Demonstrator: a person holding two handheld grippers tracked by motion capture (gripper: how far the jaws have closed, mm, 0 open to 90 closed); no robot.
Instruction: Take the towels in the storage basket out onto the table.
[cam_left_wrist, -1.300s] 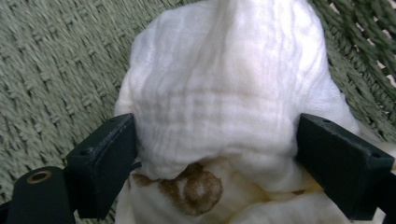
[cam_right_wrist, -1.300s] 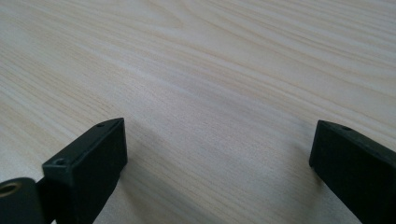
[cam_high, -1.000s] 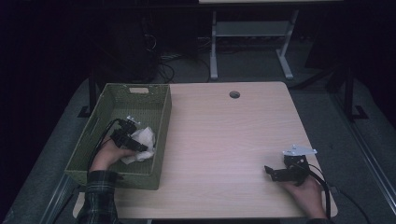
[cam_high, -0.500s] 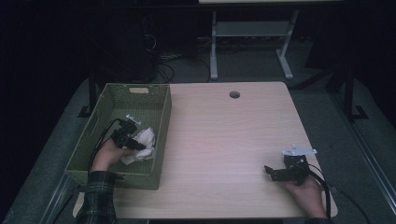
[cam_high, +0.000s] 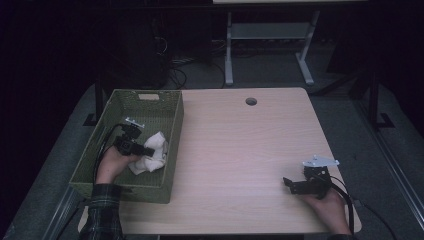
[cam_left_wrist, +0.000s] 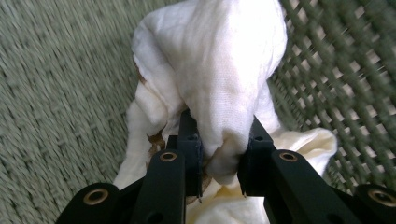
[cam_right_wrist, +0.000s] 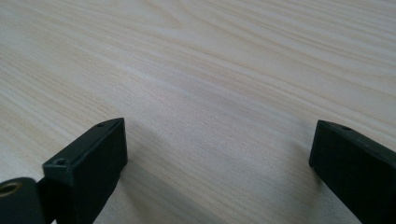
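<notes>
The wooden table (cam_high: 240, 150) carries a green woven basket (cam_high: 150, 97) at its left side, and the white cloth (cam_high: 152, 150) lies crumpled inside that basket, against its right wall. The left gripper (cam_left_wrist: 219, 156) reaches down into the basket; its jaws have just been closing and now pinch a thick fold of the cloth between them, the fabric bulging above the pads.

To lift the cloth out well, I judge the grip should stay firm on that bunched fold and the rise should go straight up, so trailing corners clear the woven wall rather than snag on it.

The right gripper (cam_right_wrist: 219, 154) rests low on bare tabletop, well apart from the basket, jaws spread wide with nothing between them.

No brand, label or writing is legible anywhere.
</notes>
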